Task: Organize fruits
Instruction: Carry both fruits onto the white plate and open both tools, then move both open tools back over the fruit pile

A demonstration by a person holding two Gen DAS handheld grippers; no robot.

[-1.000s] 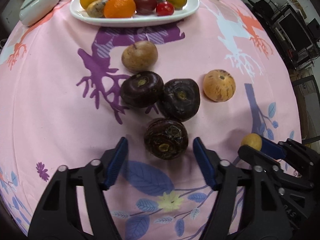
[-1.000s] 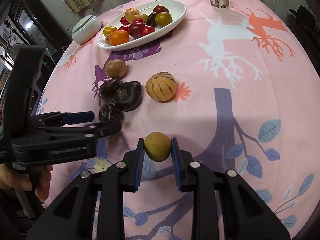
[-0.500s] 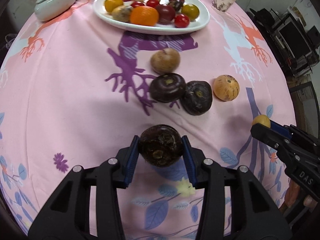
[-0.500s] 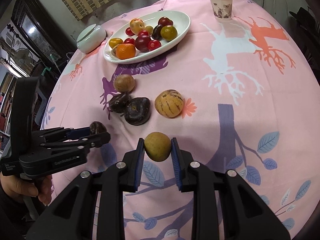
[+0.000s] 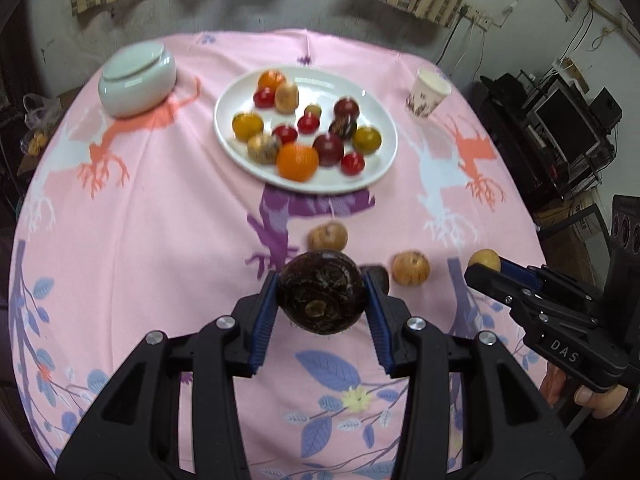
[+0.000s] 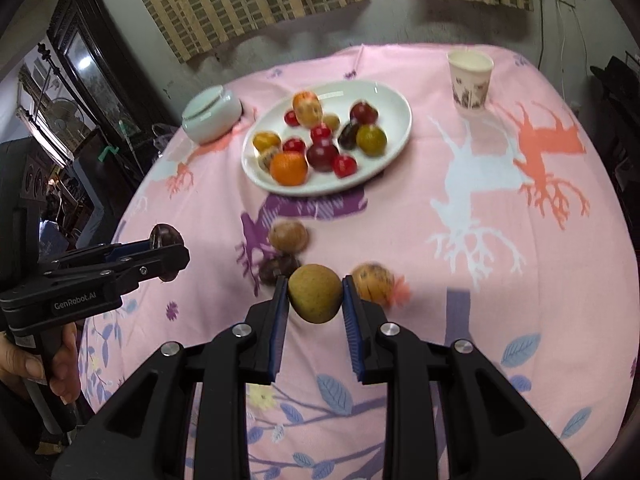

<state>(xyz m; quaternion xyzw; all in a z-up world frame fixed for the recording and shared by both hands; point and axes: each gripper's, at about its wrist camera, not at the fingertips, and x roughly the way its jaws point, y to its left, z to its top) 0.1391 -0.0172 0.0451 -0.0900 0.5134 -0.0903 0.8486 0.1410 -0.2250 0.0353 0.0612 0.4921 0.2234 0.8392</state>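
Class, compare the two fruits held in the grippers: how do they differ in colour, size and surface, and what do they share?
Colour: the dark fruit in the left gripper is purple-black; the yellow-brown fruit in the right gripper is pale.
Size: the dark fruit spreads its jaws wider than the yellow-brown fruit does.
Surface: the dark fruit looks mottled, with a scar facing the camera; the yellow-brown fruit looks smooth.
Shared: both are roundish, clamped between blue pads and lifted off the pink tablecloth.

- Left wrist view looks steeply down along its fingers, near the pink tablecloth (image 5: 140, 240)
- Right wrist view likewise; both share the white plate (image 5: 384, 160) (image 6: 400, 128) at upper centre
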